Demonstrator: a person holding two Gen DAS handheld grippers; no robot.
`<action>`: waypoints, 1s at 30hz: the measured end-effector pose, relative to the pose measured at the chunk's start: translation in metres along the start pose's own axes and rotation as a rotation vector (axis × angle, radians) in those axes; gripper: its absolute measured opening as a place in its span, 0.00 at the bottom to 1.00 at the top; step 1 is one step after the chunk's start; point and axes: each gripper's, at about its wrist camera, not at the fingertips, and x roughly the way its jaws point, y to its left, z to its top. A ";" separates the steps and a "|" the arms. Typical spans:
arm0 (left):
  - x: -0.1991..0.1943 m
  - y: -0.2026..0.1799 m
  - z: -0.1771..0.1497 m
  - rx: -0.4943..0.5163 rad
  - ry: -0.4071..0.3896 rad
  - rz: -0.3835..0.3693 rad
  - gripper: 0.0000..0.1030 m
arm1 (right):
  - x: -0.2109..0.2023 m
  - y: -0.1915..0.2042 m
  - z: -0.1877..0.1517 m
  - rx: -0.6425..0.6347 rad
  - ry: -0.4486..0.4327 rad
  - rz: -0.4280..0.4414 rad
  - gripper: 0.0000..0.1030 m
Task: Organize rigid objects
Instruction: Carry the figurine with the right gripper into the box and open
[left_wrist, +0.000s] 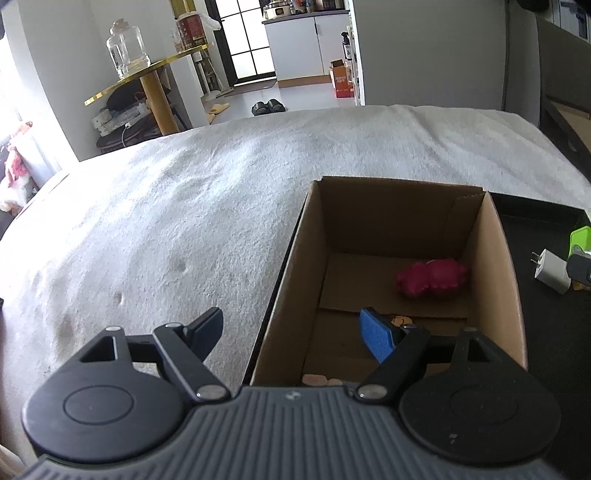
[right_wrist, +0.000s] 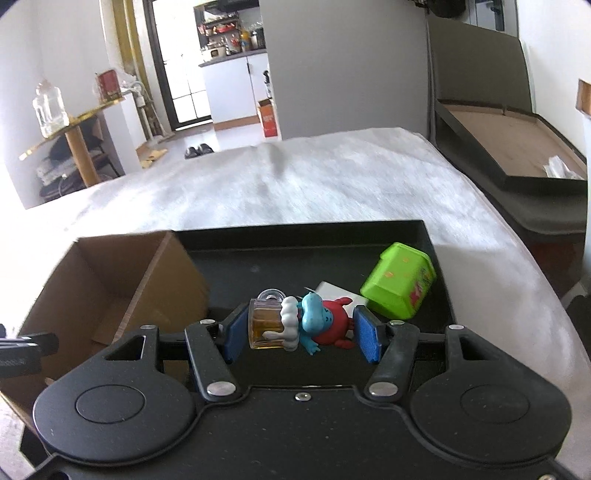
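right gripper (right_wrist: 301, 334) over black tray (right_wrist: 369, 236), jaws set around blue figurine (right_wrist: 314, 321) with amber mug, contact not discernible. left gripper (left_wrist: 295, 332) spread wide over cardboard box (left_wrist: 495, 251) edge, holding nothing. farther in: pink toy (left_wrist: 430, 277) on box floor, green container (right_wrist: 400, 280) tipped in tray.

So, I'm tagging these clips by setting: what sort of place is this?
Most likely a home, probably a small apartment. The cardboard box and black tray sit on a white fleecy cover, apparently a bed; slippers lie on the floor, and a kitchen counter shows beyond.
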 end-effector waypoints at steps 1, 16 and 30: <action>0.000 0.001 0.000 -0.005 0.000 -0.005 0.78 | -0.001 0.003 0.002 -0.004 -0.007 0.007 0.56; 0.003 0.018 -0.006 -0.031 -0.006 -0.065 0.77 | -0.011 0.044 0.012 -0.048 -0.045 0.076 0.56; 0.013 0.038 -0.012 -0.095 0.023 -0.179 0.37 | -0.006 0.092 0.013 -0.111 -0.043 0.192 0.56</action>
